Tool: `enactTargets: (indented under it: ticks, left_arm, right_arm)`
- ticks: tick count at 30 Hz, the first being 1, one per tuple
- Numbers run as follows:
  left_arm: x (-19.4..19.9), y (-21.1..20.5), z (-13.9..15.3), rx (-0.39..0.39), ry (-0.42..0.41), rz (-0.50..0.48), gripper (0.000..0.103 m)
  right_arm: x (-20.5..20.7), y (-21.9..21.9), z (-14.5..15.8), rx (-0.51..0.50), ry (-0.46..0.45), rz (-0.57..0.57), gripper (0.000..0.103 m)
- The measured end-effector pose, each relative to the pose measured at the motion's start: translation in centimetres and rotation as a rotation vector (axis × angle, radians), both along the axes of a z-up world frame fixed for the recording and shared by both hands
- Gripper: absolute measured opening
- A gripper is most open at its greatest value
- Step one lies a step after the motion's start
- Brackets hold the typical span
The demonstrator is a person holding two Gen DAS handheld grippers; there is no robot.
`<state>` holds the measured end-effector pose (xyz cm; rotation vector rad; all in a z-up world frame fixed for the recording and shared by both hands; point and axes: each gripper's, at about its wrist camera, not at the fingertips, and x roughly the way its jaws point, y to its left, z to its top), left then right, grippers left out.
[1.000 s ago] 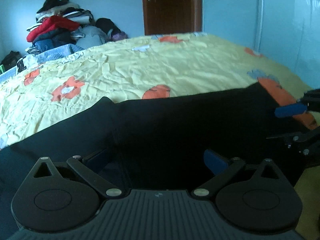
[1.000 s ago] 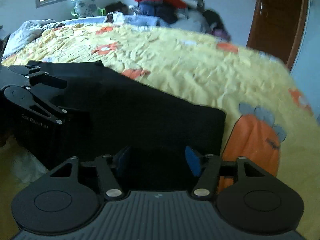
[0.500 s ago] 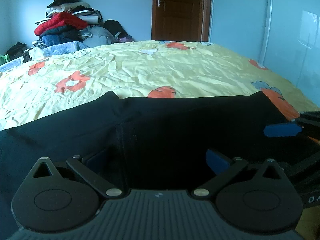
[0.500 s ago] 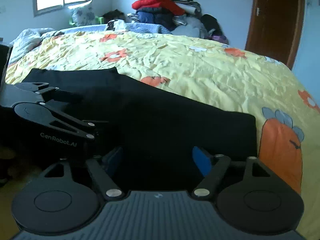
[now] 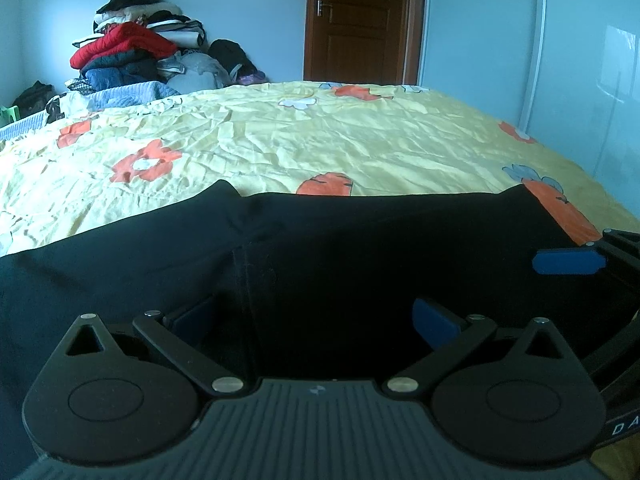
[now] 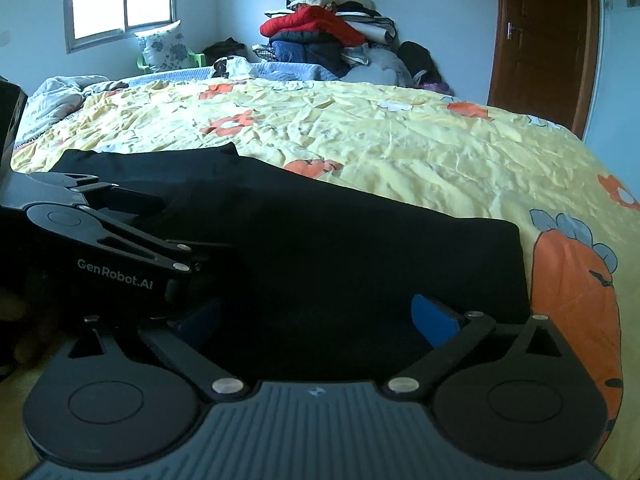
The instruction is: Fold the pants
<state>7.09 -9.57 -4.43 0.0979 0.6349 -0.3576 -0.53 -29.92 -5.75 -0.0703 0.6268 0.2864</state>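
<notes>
My left gripper (image 5: 316, 320) is matte black, with a ribbed dark grey housing in the middle that bears a small pale logo. On either side sits a rounded black plate with a circular recess and a triangular cut-out near its tip. Slim black link bars run from silver rivets up to my fingers, which end in blue pads (image 5: 436, 322). My right gripper (image 6: 316, 320) is built the same: ribbed grey centre, twin black plates, silver pivots, blue pads (image 6: 434, 320). Seen from the right camera, my left gripper's side carries white lettering, "GenRobot.AI".
</notes>
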Motion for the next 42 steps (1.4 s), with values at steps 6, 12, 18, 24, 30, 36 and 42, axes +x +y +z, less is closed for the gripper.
enactTargets:
  ticks: [6,12,18,24,30,36,42]
  left_arm:
    - [-0.04,0.04,0.04,-0.004,0.001,0.0,0.103]
    - [-0.06,0.03,0.07,-0.007,0.002,-0.002,0.103]
    - [-0.12,0.01,0.11,-0.012,0.004,-0.002,0.103]
    - [-0.12,0.06,0.12,-0.017,0.005,-0.004,0.103]
    - [-0.12,0.09,0.13,-0.016,0.006,-0.004,0.103]
    - [-0.13,0.08,0.13,-0.017,0.006,-0.004,0.103]
    - [-0.13,0.12,0.14,-0.017,0.006,-0.004,0.103]
  right_arm:
    - [-0.05,0.05,0.04,-0.001,-0.003,-0.005,0.103]
    - [0.07,0.14,0.04,0.005,0.0,-0.015,0.103]
    - [0.06,0.15,0.03,0.006,0.0,-0.015,0.103]
    - [0.05,0.17,0.04,0.01,0.0,-0.015,0.103]
    - [0.06,0.13,0.03,0.009,0.0,-0.015,0.103]
    - [0.06,0.11,0.03,0.009,0.0,-0.015,0.103]
    - [0.07,0.09,0.02,0.009,0.0,-0.014,0.103]
